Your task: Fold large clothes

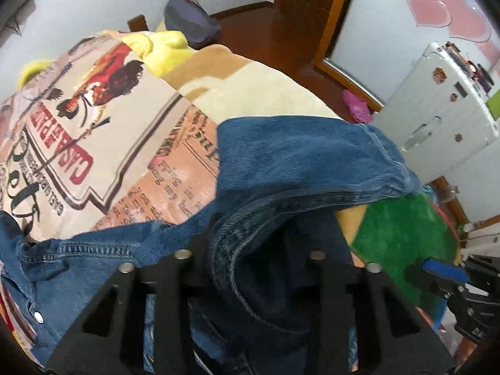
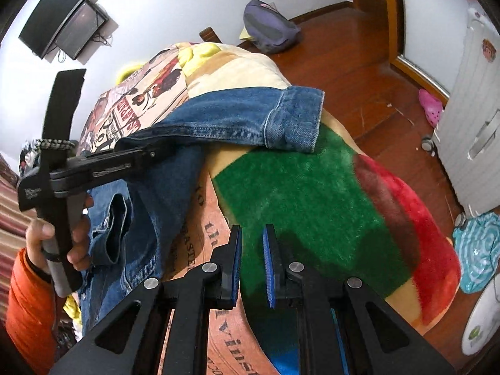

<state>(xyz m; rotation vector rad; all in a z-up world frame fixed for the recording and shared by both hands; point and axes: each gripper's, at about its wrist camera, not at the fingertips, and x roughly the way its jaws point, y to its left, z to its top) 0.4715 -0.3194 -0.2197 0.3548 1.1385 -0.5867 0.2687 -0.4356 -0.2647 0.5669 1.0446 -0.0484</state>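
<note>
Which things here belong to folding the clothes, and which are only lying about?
Job: denim jacket, left gripper shut on it, right gripper.
Lying about: backpack, white suitcase, pink shoe, blanket.

Blue denim jacket [image 2: 237, 115], pale stitching, faded seams. Fleece blanket [image 2: 312, 193]: colour blocks of green, red, cream, tan w/ yellow. Printed bedsheet [image 1: 93, 118]: peach/beige newsprint pattern, red banner, dk lettering. Gripper pads [image 2: 268, 268] blue, frames blk. Orange padded sleeve [image 2: 28, 297]. Pink clog [image 2: 431, 106]. Floor [image 2: 359, 62] red-brown wood.
</note>
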